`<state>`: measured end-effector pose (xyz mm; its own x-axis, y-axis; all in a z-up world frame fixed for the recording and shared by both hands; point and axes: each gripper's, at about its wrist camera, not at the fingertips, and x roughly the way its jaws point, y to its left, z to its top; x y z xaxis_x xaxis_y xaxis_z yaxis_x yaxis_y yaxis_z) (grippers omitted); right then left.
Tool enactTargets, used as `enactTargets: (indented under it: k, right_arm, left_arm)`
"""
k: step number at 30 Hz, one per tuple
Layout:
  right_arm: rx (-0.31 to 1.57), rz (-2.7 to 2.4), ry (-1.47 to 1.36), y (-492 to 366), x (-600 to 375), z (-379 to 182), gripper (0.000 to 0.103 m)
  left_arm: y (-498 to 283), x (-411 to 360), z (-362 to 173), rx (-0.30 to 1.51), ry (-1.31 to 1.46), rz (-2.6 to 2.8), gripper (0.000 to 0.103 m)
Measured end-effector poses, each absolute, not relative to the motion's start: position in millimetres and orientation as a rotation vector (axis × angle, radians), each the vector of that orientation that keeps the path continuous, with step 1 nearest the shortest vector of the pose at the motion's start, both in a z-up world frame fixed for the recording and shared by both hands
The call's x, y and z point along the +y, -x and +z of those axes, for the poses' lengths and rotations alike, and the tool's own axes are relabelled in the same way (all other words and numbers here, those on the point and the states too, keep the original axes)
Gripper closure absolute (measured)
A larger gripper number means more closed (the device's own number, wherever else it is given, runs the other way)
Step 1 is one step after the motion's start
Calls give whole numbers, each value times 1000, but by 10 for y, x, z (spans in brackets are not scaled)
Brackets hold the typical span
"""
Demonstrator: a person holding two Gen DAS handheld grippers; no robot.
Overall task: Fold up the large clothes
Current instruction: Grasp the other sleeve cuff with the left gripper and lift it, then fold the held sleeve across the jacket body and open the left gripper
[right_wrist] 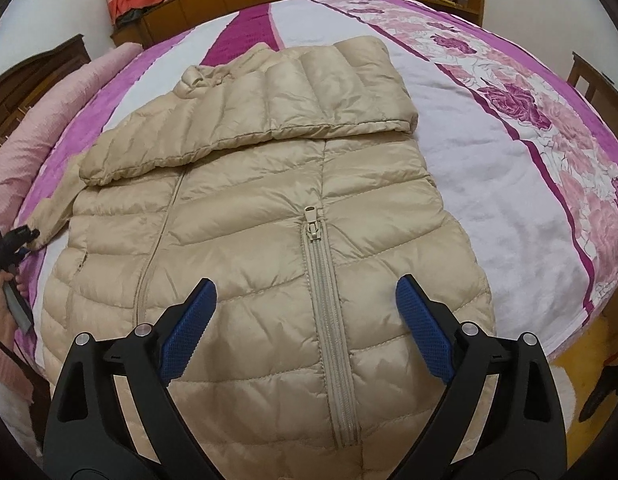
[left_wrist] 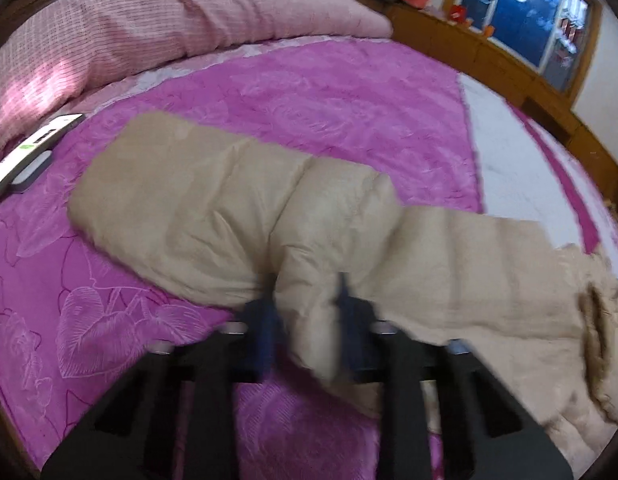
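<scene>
On the pink bedspread (left_wrist: 309, 92), seen from the left wrist, lies a beige puffer jacket (left_wrist: 197, 204), one sleeve stretched out toward the pillow side. The left gripper (left_wrist: 307, 320) has its blue fingers (left_wrist: 265, 332) closed on a bunched fold of that sleeve, pinching the padded fabric between them; the picture is blurred here, so the exact grip point is hard to read. More of the jacket spreads off to the right edge of the view. A remote control (left_wrist: 27, 154) rests on the bedspread at the far left, well apart from the sleeve, just beside the pale pink quilt (left_wrist: 149, 20) that is heaped along the head of the bed. A wooden cabinet (left_wrist: 489, 60) runs under a window (left_wrist: 521, 4) behind the bed.

From the right wrist, the jacket (right_wrist: 249, 240) lies flat on its back with the front up, its zipper (right_wrist: 325, 280) partly done up along the middle. One sleeve (right_wrist: 249, 120) is folded across the chest. The right gripper (right_wrist: 305, 328) hovers above the lower hem with its jaws spread wide and nothing between the blue pads (right_wrist: 423, 328). At the far left edge the left gripper (right_wrist: 19, 236) shows, gripping the cuff of the other sleeve. A flowered sheet (right_wrist: 549, 128) covers the right part of the bed
</scene>
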<state>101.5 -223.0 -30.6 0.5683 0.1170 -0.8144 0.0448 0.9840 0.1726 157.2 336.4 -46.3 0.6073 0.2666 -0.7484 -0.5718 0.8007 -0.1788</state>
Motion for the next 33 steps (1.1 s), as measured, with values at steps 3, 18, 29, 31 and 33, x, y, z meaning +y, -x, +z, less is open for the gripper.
enactTargets:
  k: [3, 18, 29, 31, 33]
  right_arm:
    - [949, 47, -201, -978, -2279, -278, 12]
    - [931, 69, -249, -972, -2372, -193, 12]
    - [912, 59, -271, -990, -2522, -128, 12]
    - [910, 61, -280, -1001, -2564, -116, 12]
    - [905, 59, -289, -1007, -2610, -103, 12]
  left_arm:
    - [-1430, 3253, -309, 737, 394, 477, 91]
    - [-957, 2283, 1006, 473, 273, 245, 92]
    - [-1245, 1332, 1386, 445, 254, 3, 92]
    - [-1275, 1194, 1382, 445, 261, -27, 92]
    - [-1329, 994, 1373, 451, 253, -64, 92]
